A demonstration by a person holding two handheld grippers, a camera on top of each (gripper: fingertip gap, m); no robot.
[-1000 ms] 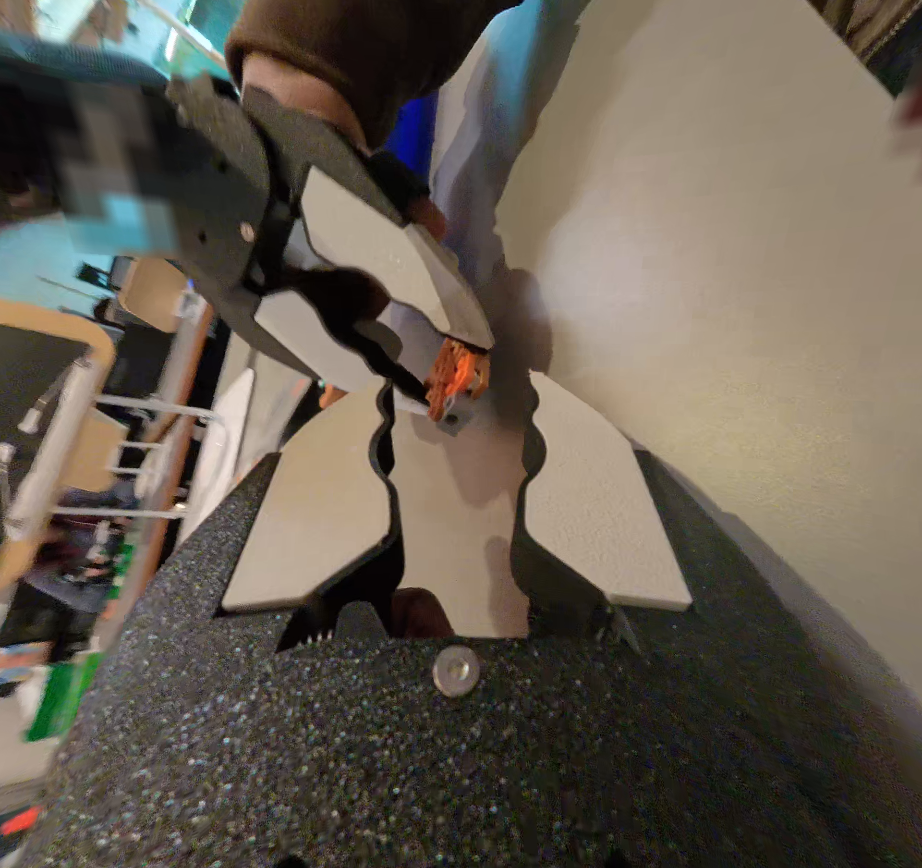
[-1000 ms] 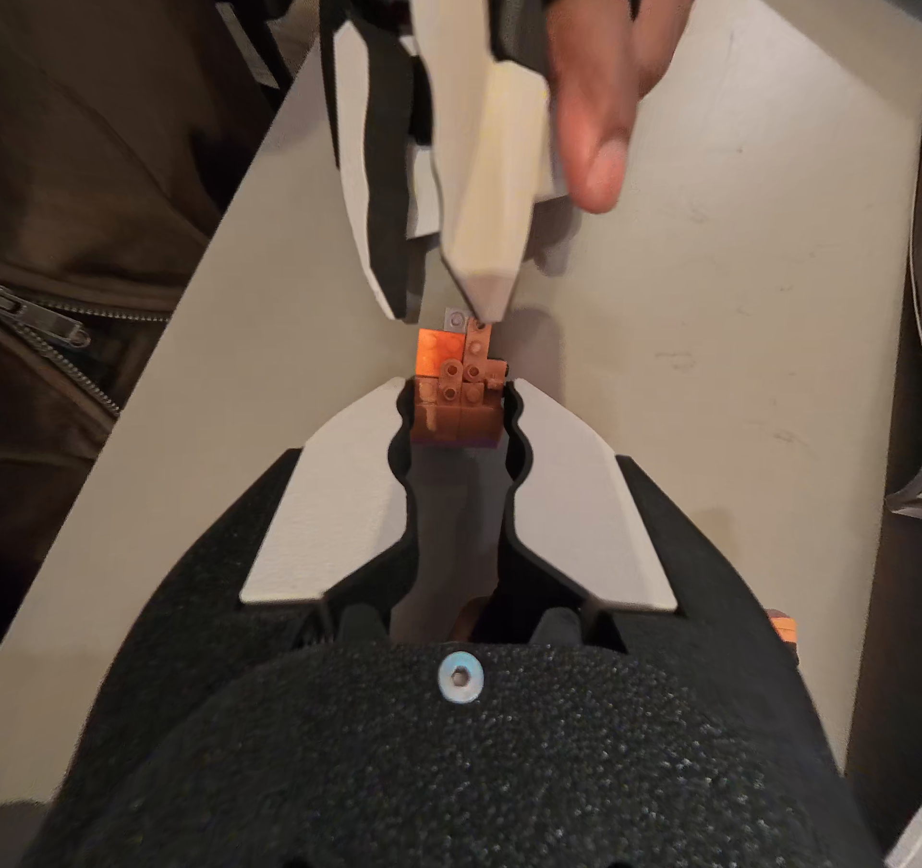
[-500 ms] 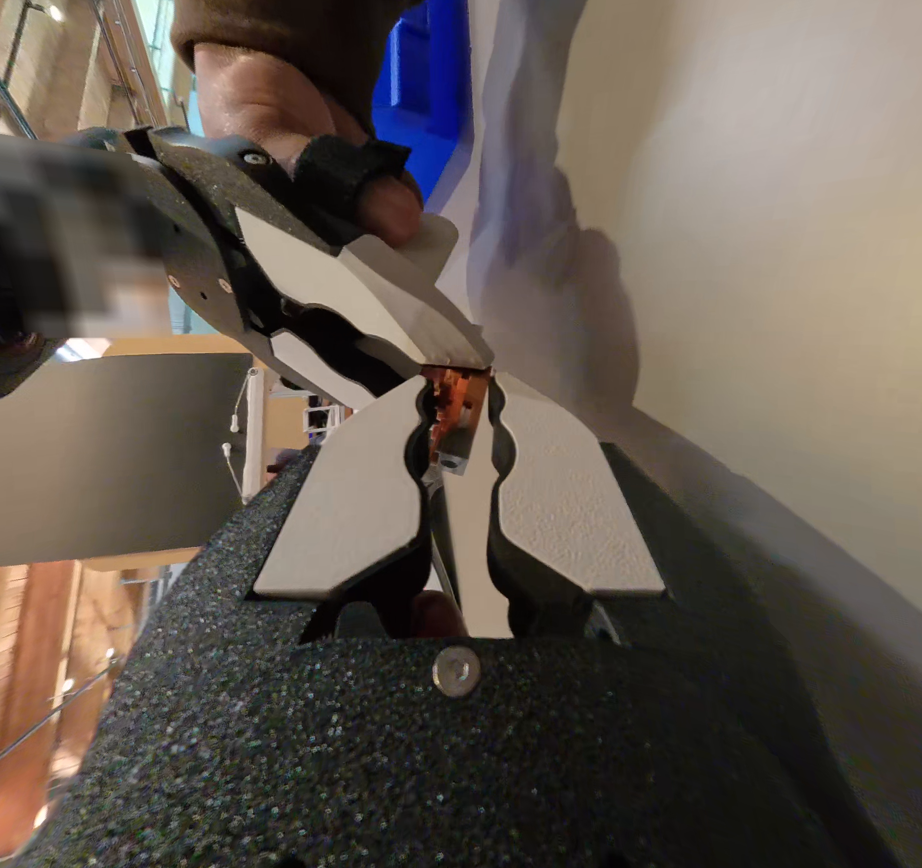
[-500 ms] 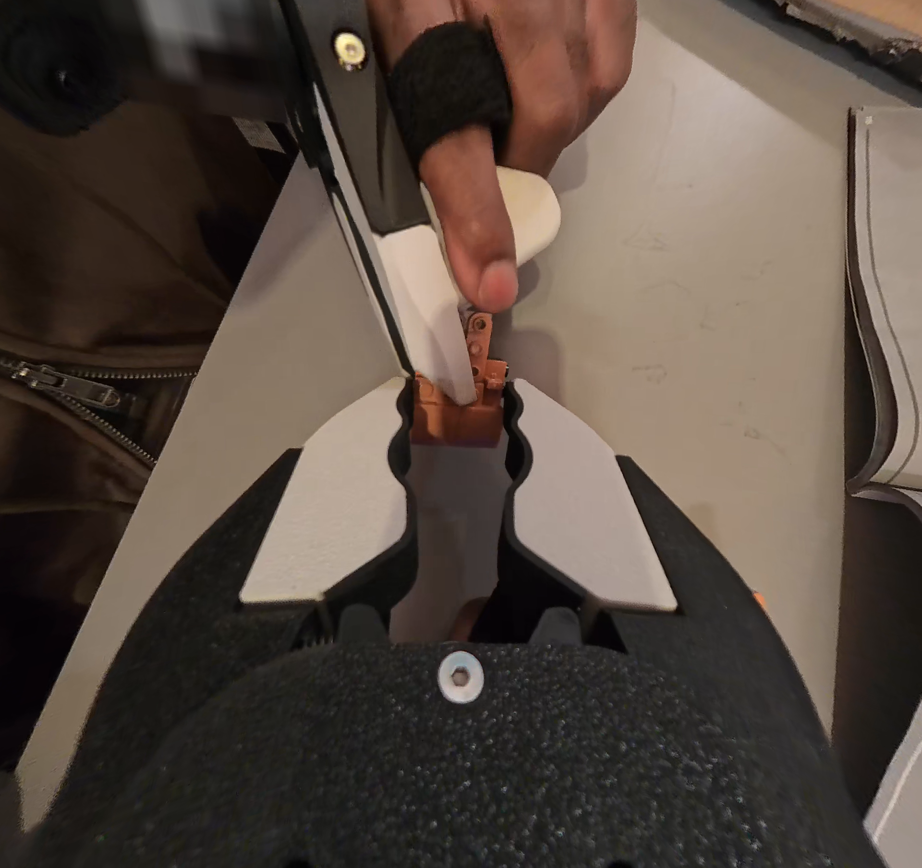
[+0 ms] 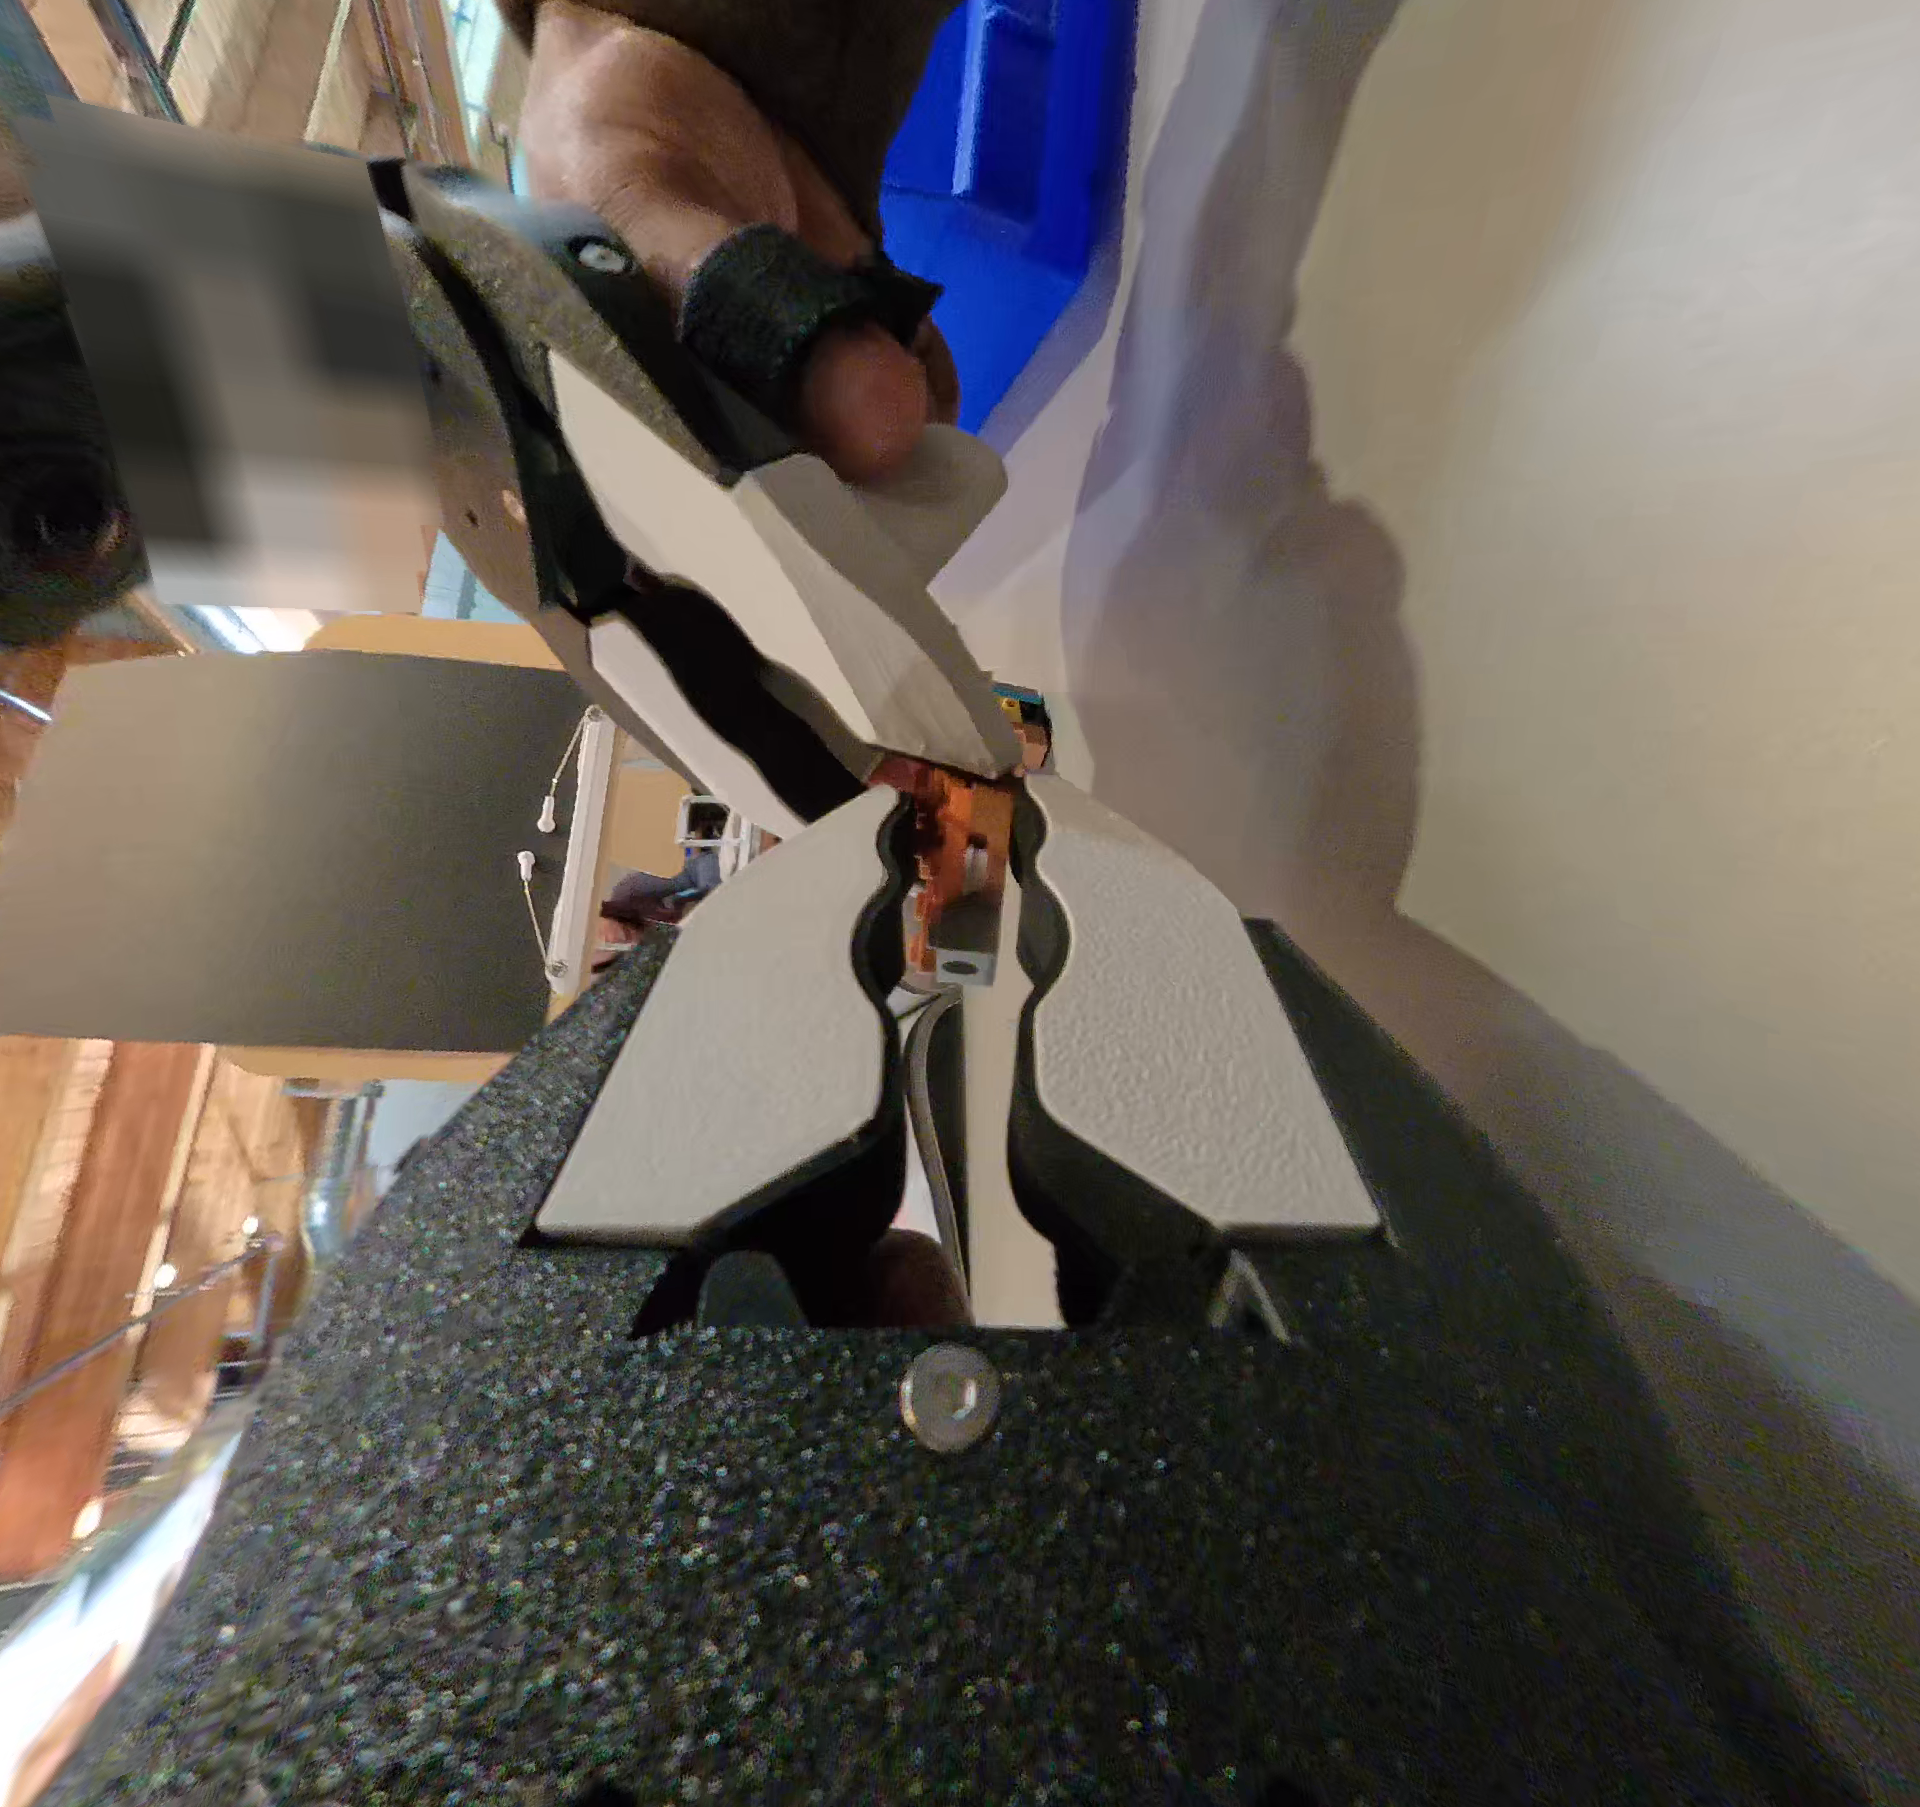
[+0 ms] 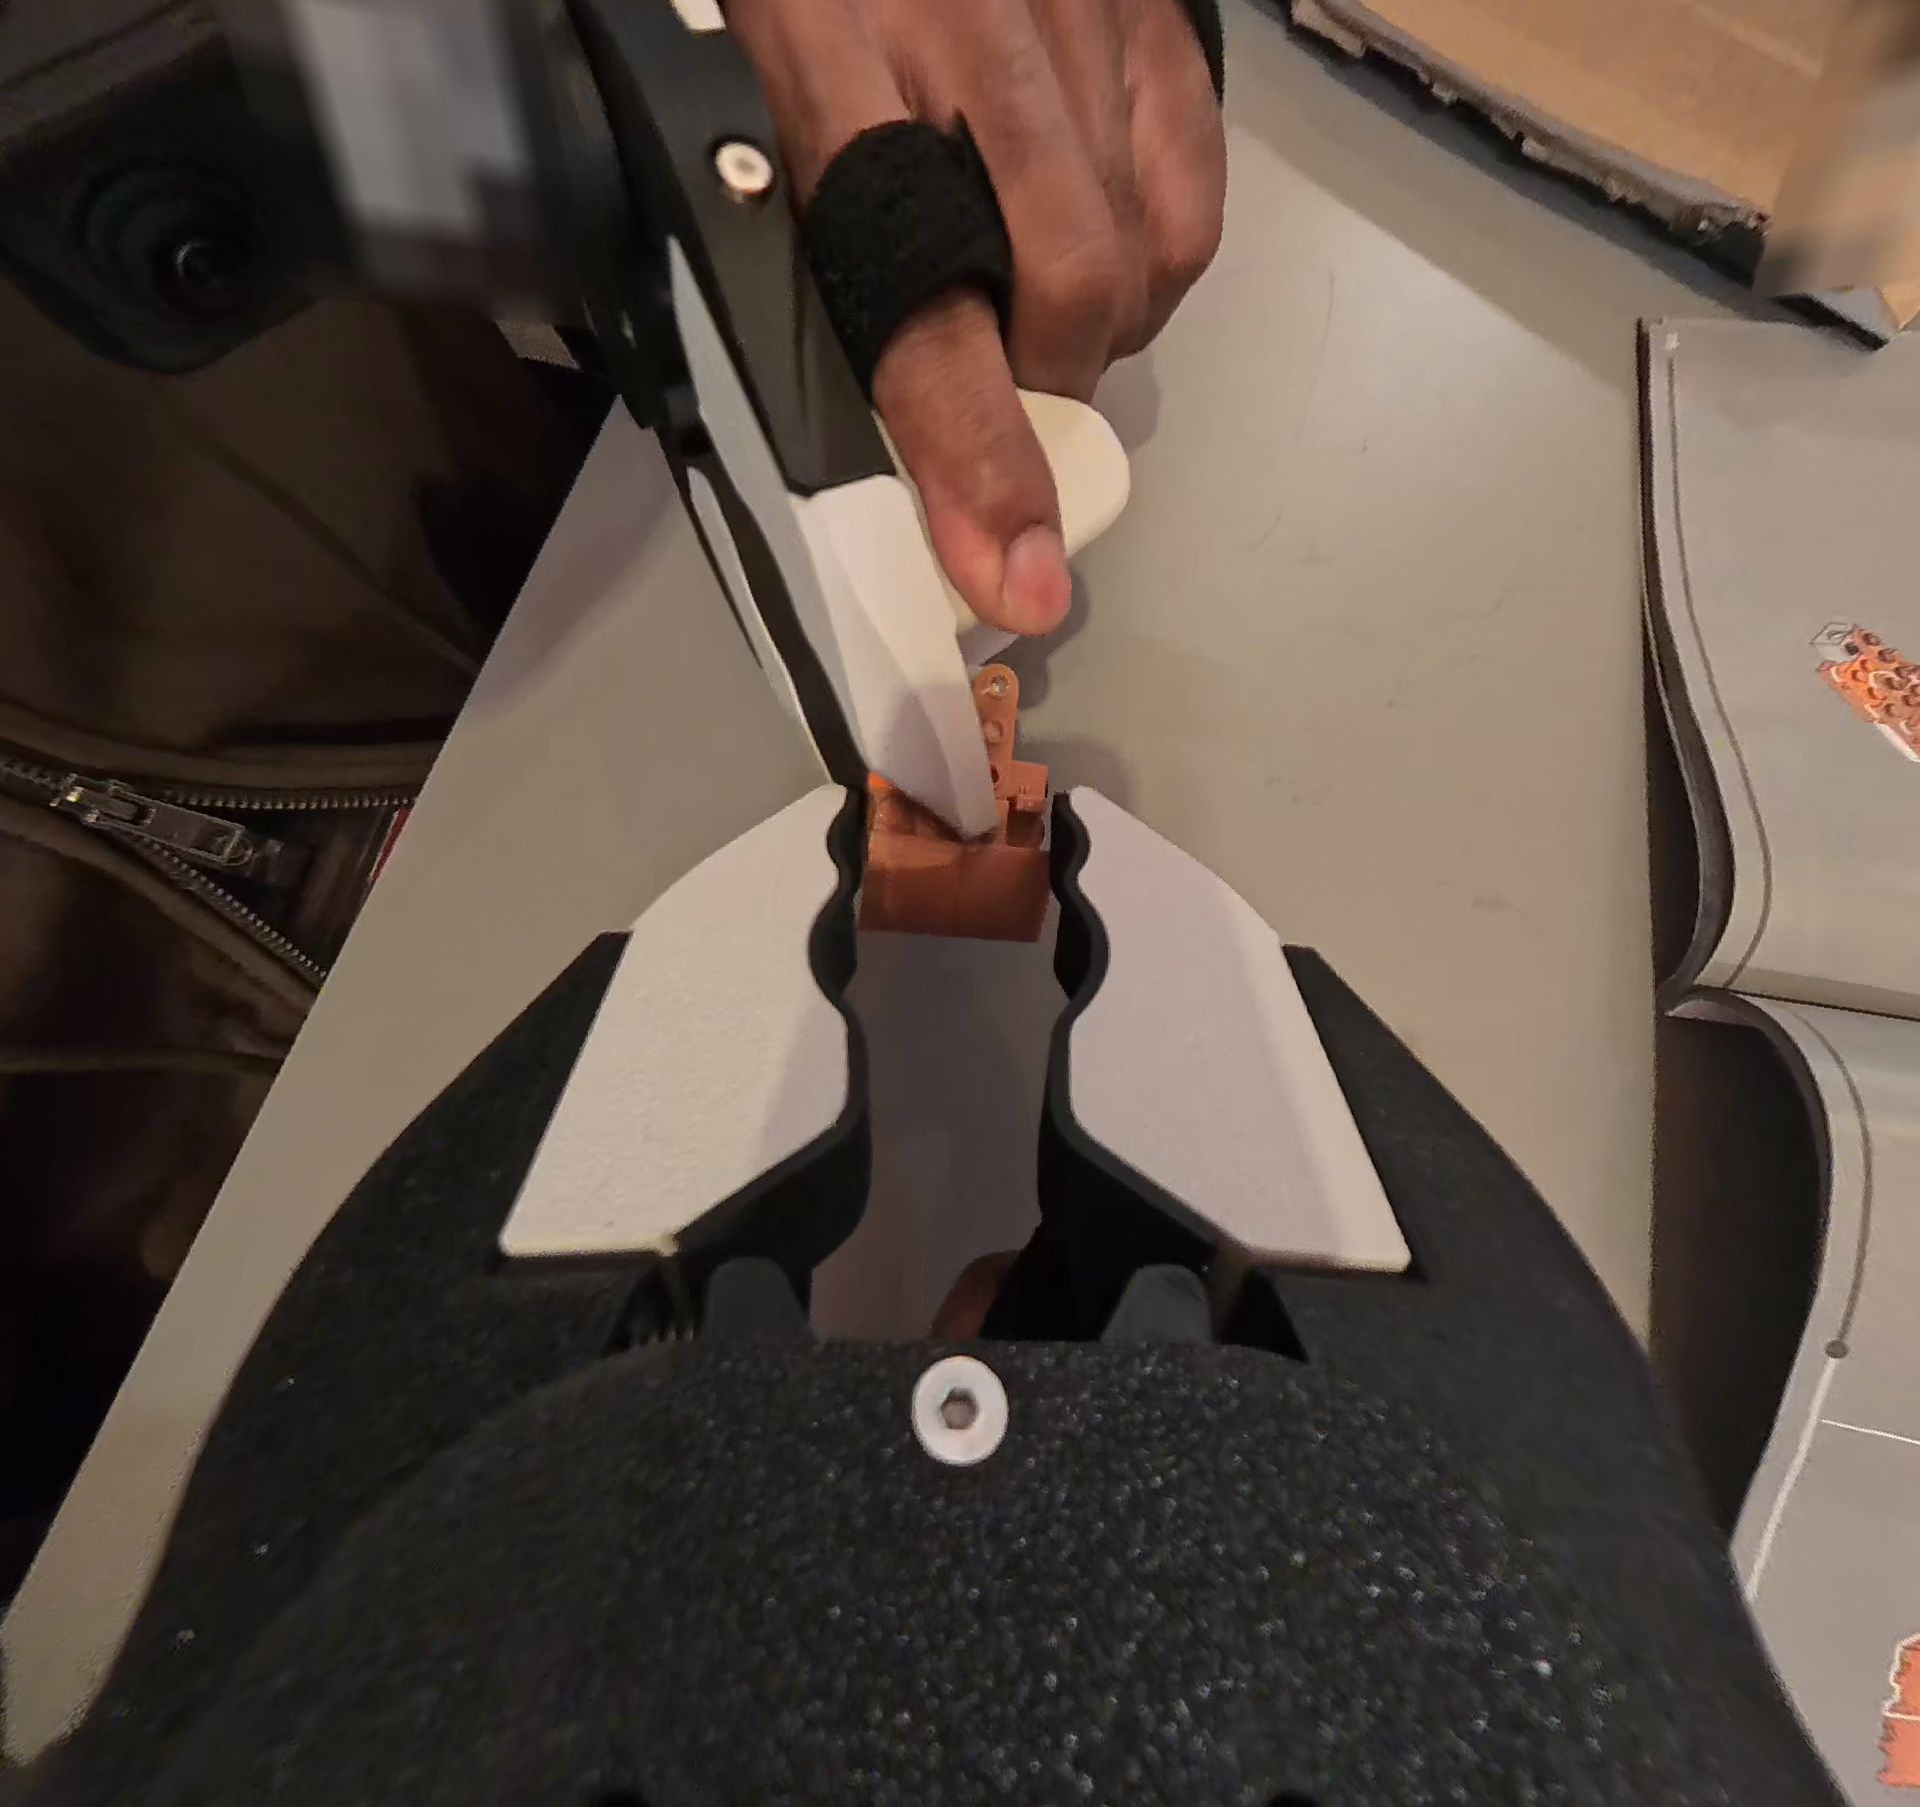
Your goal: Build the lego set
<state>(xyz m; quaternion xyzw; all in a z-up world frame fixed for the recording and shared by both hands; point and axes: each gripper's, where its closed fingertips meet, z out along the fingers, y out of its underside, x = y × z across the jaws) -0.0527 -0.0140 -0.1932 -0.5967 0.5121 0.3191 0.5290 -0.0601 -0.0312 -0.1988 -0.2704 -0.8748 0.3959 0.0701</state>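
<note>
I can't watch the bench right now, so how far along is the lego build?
Done: a small orange model of several bricks is already joined. In hand: the right gripper and left gripper both pinch it, apparently seating a part. Left: unclear, but the booklet lies open on the table, and no finished set shows.

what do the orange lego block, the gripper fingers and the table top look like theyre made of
Orange lego block: looks like hard moulded plastic, smooth with a slight sheen, crisp edges.
Right gripper fingers: white faces with a fine matte grain, black wavy inner edges; probably printed plastic, the black part possibly rubbery.
Table: flat pale grey, matte, faintly scuffed; likely laminate or painted board, not certain.
</note>
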